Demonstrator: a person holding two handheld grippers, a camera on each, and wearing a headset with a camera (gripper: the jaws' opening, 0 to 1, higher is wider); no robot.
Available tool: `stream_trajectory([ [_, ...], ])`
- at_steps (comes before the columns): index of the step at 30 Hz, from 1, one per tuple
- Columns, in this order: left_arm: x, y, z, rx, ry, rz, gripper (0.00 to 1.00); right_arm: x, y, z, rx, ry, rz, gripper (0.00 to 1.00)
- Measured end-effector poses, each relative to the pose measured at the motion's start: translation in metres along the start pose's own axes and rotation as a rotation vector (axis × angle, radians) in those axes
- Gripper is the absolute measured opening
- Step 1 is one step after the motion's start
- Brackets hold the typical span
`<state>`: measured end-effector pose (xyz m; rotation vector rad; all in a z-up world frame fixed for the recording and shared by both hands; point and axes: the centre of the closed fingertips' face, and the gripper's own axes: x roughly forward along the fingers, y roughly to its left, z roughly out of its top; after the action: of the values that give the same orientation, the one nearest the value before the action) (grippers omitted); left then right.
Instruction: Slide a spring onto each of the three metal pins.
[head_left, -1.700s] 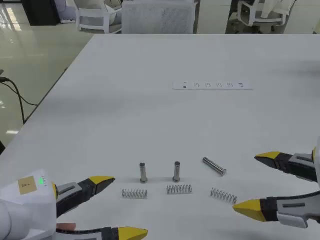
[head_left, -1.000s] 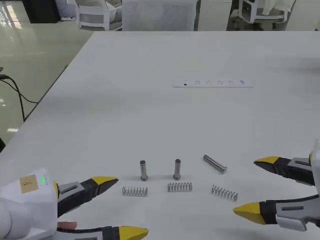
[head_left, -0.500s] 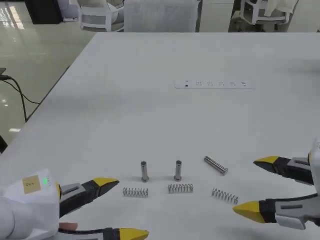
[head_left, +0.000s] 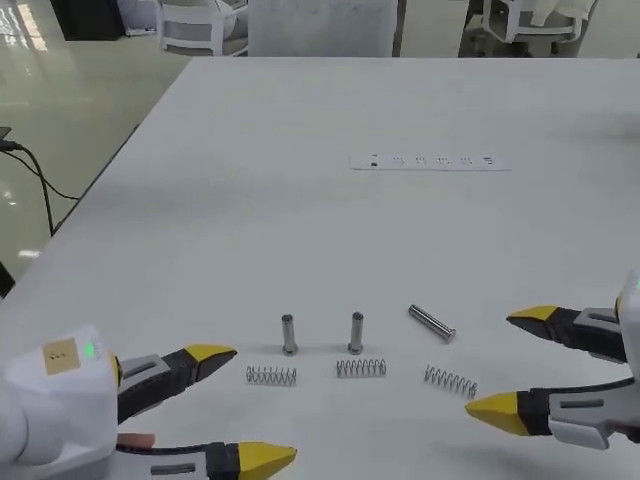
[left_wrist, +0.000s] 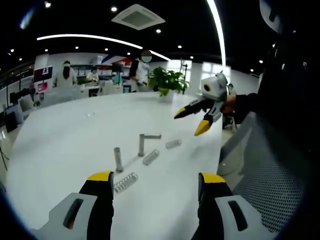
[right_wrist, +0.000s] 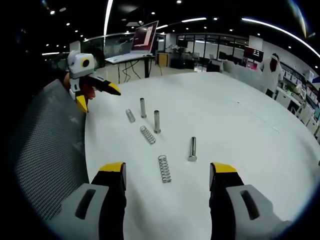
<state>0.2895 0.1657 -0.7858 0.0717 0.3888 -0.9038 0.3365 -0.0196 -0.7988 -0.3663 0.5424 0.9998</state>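
On the white table, two metal pins stand upright, the left pin (head_left: 289, 334) and the middle pin (head_left: 357, 332). A third pin (head_left: 431, 322) lies on its side to their right. Three springs lie flat in front of them: left spring (head_left: 271, 375), middle spring (head_left: 361, 368), right spring (head_left: 450, 381). My left gripper (head_left: 240, 405) is open near the front left, just short of the left spring (left_wrist: 125, 181). My right gripper (head_left: 520, 365) is open at the right, facing the right spring (right_wrist: 164, 168) and the lying pin (right_wrist: 192, 148). Nothing sits between either pair of jaws.
A white power strip (head_left: 430, 162) lies flat farther back on the table. The table's left edge (head_left: 120, 160) drops to a glossy floor with a black cable (head_left: 35, 190). Chairs stand beyond the far edge. People stand far off in the left gripper view.
Neither gripper has moved much and both stay open. The small shift of the pins and springs in the picture comes from the head camera.
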Motion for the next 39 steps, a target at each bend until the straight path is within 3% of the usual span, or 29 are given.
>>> stream_trajectory([
  [19, 0.000, 0.000, -0.002, 0.000, 0.010, -0.002, 0.64, 0.002, -0.003, -0.001, -0.005, 0.018, -0.003, 0.66],
  [39, 0.000, 0.000, -0.002, -0.003, 0.014, 0.007, 0.63, 0.015, -0.019, 0.019, -0.052, 0.020, -0.008, 0.62],
])
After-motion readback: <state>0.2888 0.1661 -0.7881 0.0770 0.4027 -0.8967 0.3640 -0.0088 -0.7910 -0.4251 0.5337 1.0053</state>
